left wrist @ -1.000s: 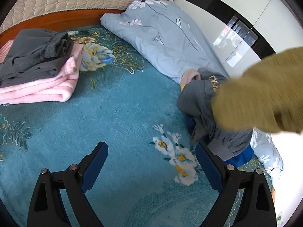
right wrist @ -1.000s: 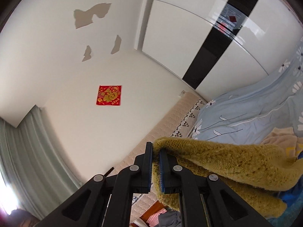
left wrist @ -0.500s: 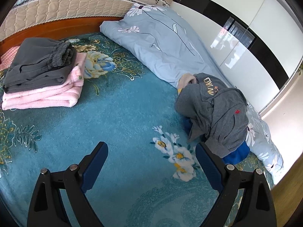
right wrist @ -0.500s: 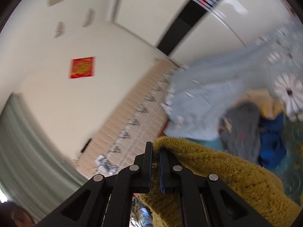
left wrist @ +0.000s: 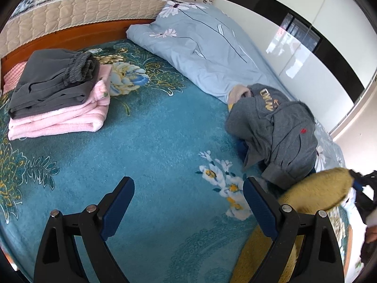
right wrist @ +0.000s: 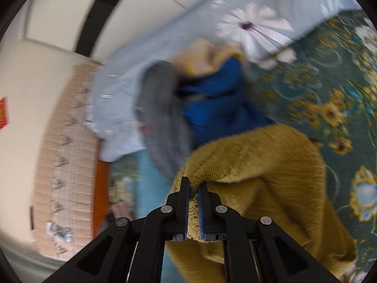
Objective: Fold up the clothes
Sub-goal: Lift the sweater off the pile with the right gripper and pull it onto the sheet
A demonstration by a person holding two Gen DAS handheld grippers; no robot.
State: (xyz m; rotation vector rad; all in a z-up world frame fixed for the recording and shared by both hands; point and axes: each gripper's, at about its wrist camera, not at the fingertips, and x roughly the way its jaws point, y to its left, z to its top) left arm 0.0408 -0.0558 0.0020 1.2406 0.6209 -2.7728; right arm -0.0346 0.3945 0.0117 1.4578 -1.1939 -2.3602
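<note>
My right gripper (right wrist: 193, 188) is shut on an edge of a fuzzy mustard-yellow garment (right wrist: 264, 165), which drapes down onto the teal bed cover; the same garment (left wrist: 315, 193) shows at the lower right of the left wrist view. My left gripper (left wrist: 188, 202) hovers open above the cover with nothing between its fingers. A crumpled grey sweatshirt (left wrist: 278, 129) lies over a blue garment (right wrist: 216, 103) at the right. A folded stack sits far left: grey trousers (left wrist: 54, 80) on pink clothing (left wrist: 63, 120).
A light blue floral duvet (left wrist: 200, 44) runs along the bed's far right side by white wardrobe doors (left wrist: 306, 18). A quilted beige headboard (left wrist: 94, 7) and wooden bed rail close the far end. The teal floral cover (left wrist: 146, 146) spreads between stack and pile.
The right gripper has swung down from facing the wall toward the bed, carrying the yellow garment, which now reappears low at the right of the left wrist view. The left gripper barely moved.
</note>
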